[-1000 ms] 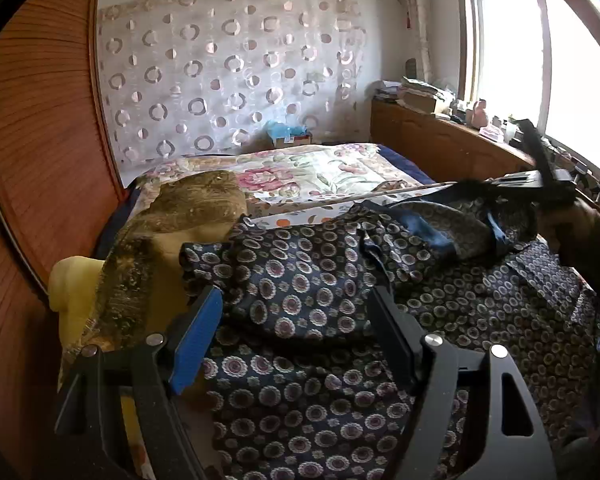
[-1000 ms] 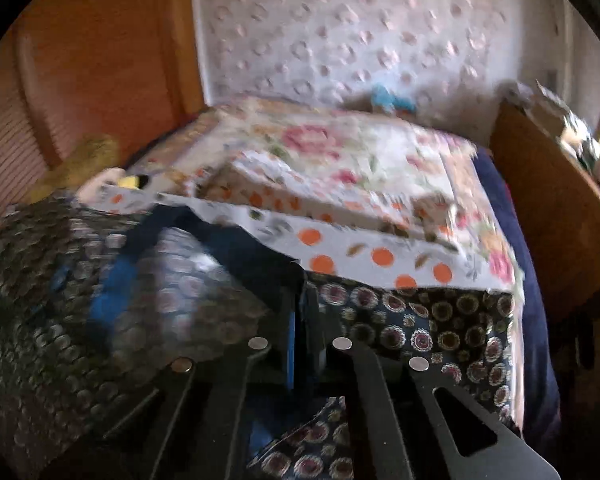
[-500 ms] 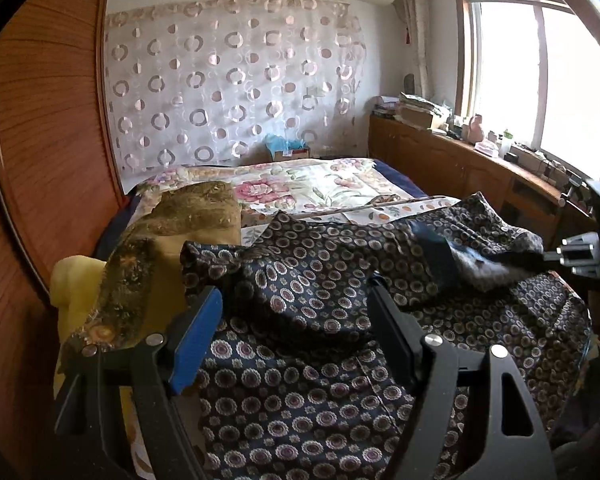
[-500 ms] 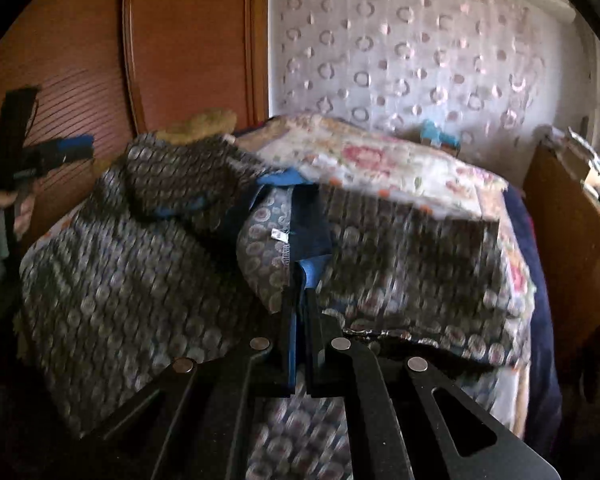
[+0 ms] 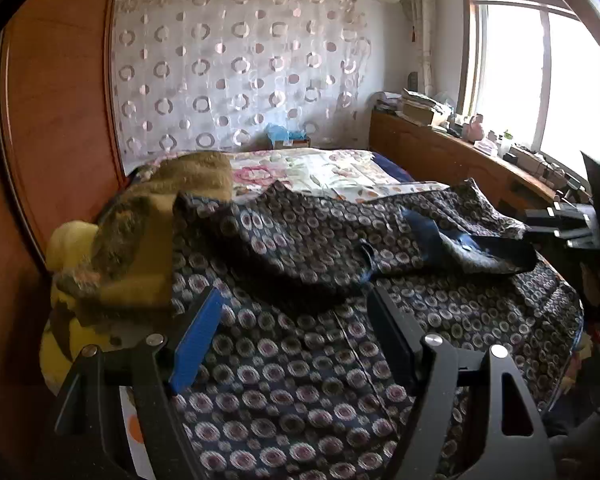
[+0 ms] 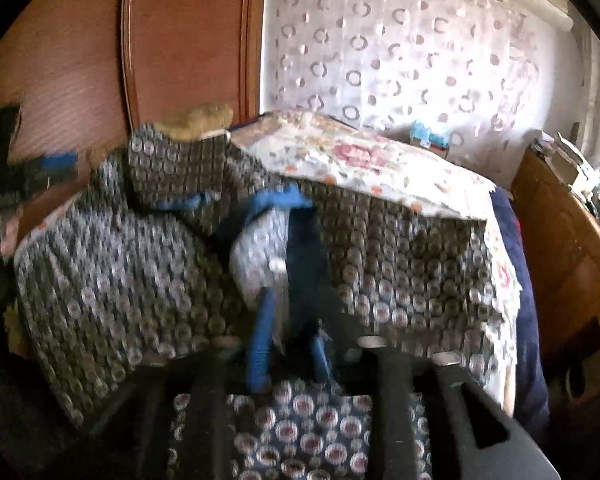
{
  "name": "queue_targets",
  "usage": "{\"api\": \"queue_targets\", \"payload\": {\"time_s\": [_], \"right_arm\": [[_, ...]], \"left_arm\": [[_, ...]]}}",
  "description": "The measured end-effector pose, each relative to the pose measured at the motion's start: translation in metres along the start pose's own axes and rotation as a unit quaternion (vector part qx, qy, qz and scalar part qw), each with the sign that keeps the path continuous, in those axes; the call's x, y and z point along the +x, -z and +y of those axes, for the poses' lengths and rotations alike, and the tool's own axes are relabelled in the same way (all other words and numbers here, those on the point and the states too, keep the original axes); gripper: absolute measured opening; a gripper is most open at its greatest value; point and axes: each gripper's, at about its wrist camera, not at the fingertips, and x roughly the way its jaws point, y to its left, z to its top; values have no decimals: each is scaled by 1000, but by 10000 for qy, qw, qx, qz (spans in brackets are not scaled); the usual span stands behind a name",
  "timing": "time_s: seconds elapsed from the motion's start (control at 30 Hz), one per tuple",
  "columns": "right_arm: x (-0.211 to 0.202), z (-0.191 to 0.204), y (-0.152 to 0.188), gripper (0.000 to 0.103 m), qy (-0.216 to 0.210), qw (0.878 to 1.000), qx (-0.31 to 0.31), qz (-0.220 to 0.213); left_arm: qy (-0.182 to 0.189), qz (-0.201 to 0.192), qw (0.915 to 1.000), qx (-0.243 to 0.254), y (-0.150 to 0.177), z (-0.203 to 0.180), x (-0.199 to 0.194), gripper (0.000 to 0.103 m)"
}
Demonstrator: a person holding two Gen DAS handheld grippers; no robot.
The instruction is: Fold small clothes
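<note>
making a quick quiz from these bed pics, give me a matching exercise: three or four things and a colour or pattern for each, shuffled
Things:
1. garment
2. curtain
3. bedspread
4. left tongs' pad

Looks:
A. pink floral print
B. plain blue
C. dark with small rings
D. sheer white with circles

Pairs: 1-C, 2-D, 3-A, 4-B

Dark garment [image 5: 300, 344] with ringed dots, blue lining showing, spread over bed across lower and middle frame; upper part folded over, rumpled, toward centre right.
</note>
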Motion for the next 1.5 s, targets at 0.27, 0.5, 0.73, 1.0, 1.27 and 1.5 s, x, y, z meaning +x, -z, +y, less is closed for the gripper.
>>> {"api": "queue_targets", "payload": {"time_s": [0.27, 0.5, 0.73, 1.0, 1.27, 1.5], "right_arm": [[74, -11, -65, 61, -400, 9990, 64, 168], [161, -32, -95, 61, -876, 9960, 45, 150], [195, -37, -104, 61, -1275, 9898, 253, 581], [136, -1, -90, 4, -1841, 9821, -383, -69], [65, 50, -48, 4, -2494, 9628, -820, -635], [67, 65, 3, 4, -2594, 9620, -788, -311]], "left_arm": [[83, 110, 9999, -17, 6, -9, 4, 76], [170, 145, 9997, 36, 10, -16, 1, 76], [268, 210, 9994, 45, 16, -20, 0, 76], [162, 53, 9999, -31, 13, -13, -15, 76], [-167, -176, 9993, -268, 10, 10, -38, 76], [-308, -302, 9982, -429, 9, 25, -48, 76]]}}
